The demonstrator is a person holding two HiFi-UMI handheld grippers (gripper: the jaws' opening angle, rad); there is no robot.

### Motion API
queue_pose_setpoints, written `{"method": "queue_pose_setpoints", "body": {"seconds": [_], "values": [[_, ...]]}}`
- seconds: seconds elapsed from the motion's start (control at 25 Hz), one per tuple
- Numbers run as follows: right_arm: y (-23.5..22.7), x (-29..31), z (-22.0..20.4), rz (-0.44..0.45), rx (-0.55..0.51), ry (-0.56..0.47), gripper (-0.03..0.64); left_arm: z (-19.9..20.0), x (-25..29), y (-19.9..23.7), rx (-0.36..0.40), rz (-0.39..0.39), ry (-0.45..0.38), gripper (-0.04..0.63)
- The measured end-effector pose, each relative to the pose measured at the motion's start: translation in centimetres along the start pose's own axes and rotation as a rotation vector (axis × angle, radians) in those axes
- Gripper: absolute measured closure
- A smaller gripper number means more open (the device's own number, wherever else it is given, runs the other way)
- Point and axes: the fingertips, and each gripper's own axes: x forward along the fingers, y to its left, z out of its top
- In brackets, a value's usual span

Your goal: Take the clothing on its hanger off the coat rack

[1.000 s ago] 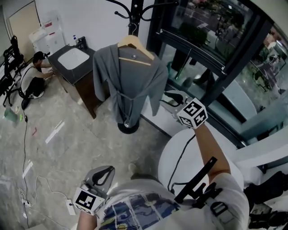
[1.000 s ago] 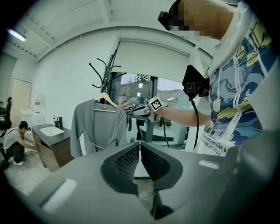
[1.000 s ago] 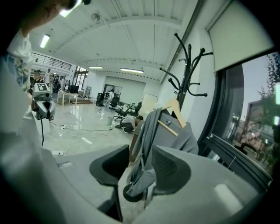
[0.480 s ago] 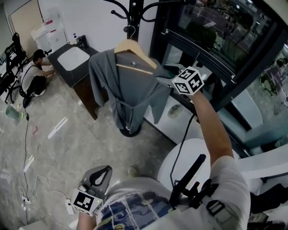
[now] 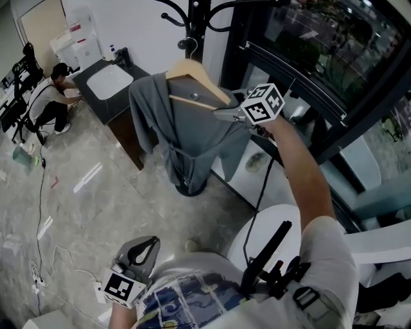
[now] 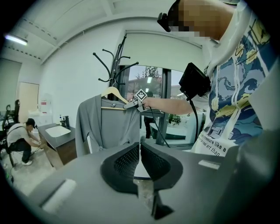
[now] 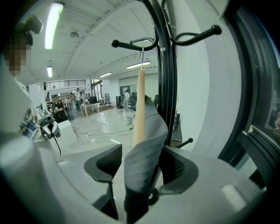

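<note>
Grey soft robe (image 5: 183, 132) on curved wooden hanger (image 5: 205, 80), hooked on black coat rack (image 5: 196, 19), top cut off | my right tool (image 5: 219, 114) just opened wide, straddling its shoulder | left tool (image 5: 145, 249) closed, empty

A grey robe (image 6: 109, 127) is being carried by a wooden hanger (image 6: 113, 92) on the coat rack (image 6: 114, 72). The right gripper (image 6: 133, 103) is being held at the hanger's end, and the left gripper (image 6: 140, 148) is being held with jaws together.
</note>
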Motion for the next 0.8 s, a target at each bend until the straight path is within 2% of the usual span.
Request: {"method": "queue_pose_setpoints", "body": {"seconds": [0.04, 0.12, 0.16, 0.2, 0.24, 0.8], "values": [[0.1, 0.2, 0.2, 0.006, -0.007, -0.003, 0.365, 0.0, 0.1, 0.1, -0.002, 0.000, 0.000, 0.577], [0.2, 0.3, 0.4, 0.007, -0.026, -0.007, 0.463, -0.1, 0.1, 0.2, -0.005, 0.002, -0.001, 0.577], [0.3, 0.3, 0.5, 0.007, -0.033, -0.013, 0.492, -0.2, 0.1, 0.2, -0.007, 0.005, 0.000, 0.577], [0.3, 0.2, 0.5, 0.005, -0.038, -0.021, 0.581, -0.3, 0.1, 0.3, -0.009, 0.008, 0.004, 0.577], [0.4, 0.1, 0.6, 0.000, -0.043, -0.026, 0.606, -0.5, 0.1, 0.3, -0.010, 0.011, 0.007, 0.577], [1.5, -2.1, 1.3, -0.128, -0.030, -0.026, 0.611, -1.6, -2.7, 0.2, -0.049, 0.010, -0.006, 0.577]]}}
